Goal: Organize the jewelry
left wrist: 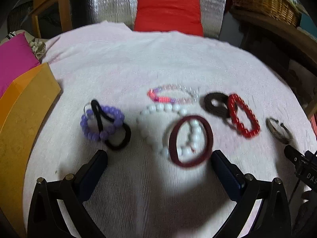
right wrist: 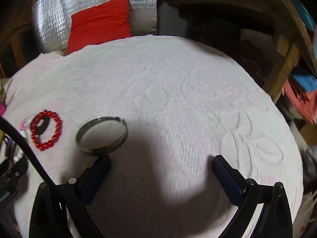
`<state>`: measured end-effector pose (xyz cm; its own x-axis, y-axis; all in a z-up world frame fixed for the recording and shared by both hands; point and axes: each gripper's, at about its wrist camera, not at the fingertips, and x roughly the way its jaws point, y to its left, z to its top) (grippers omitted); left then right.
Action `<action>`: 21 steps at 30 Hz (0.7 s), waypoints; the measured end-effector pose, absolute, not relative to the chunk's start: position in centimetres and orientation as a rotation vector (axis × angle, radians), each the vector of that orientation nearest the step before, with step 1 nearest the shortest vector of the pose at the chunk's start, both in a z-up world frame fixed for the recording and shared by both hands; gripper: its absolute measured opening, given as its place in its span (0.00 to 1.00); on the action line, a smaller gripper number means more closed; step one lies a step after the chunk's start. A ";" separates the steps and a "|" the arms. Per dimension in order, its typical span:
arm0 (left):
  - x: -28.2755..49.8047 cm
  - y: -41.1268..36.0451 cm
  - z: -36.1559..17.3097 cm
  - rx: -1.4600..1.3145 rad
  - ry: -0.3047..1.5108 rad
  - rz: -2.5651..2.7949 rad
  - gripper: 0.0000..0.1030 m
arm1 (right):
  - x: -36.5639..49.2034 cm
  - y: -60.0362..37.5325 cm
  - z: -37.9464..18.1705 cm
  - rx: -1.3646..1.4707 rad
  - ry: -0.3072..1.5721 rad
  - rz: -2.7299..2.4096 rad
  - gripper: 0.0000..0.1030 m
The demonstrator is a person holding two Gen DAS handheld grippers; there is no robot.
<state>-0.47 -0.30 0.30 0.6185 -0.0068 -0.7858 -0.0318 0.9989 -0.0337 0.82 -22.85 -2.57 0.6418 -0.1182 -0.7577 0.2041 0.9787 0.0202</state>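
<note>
Right wrist view: both tongs (right wrist: 161,165) (left wrist: 158,159) gape apart; bare towel (right wrist: 178,91) stretches beyond the bangle (right wrist: 102,135).

- Tabletop (left wrist: 138,63): covered by pale pink textured cloth.
- Left: purple bead bracelet (left wrist: 102,122) tangled with black hair tie (left wrist: 118,136).
- Centre: white bead strand (left wrist: 158,117), maroon band (left wrist: 191,140) overlapping it; pink-violet bracelet (left wrist: 170,95) behind.
- Right: brown scrunchie (left wrist: 216,104) touching red bead bracelet (left wrist: 243,116); metal bangle (right wrist: 102,135) beyond.
- Left edge: orange box (left wrist: 25,115).
</note>
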 end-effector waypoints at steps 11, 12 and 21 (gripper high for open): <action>-5.1 2.1 5.7 -0.002 0.787 0.113 1.00 | -2.8 -20.9 0.3 0.165 1.006 -0.109 1.00; -5.9 2.4 6.6 0.016 0.752 0.131 1.00 | -3.8 -20.6 1.2 0.159 0.963 -0.113 1.00; -9.6 5.8 11.9 0.058 0.570 0.203 1.00 | -8.1 -17.2 7.9 0.064 0.786 -0.029 1.00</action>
<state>-9.63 5.83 11.93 0.8225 0.2072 -0.5297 -0.1752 0.9783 0.1106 -8.11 -17.20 7.95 0.7066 -0.0022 -0.7076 0.0498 0.9977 0.0467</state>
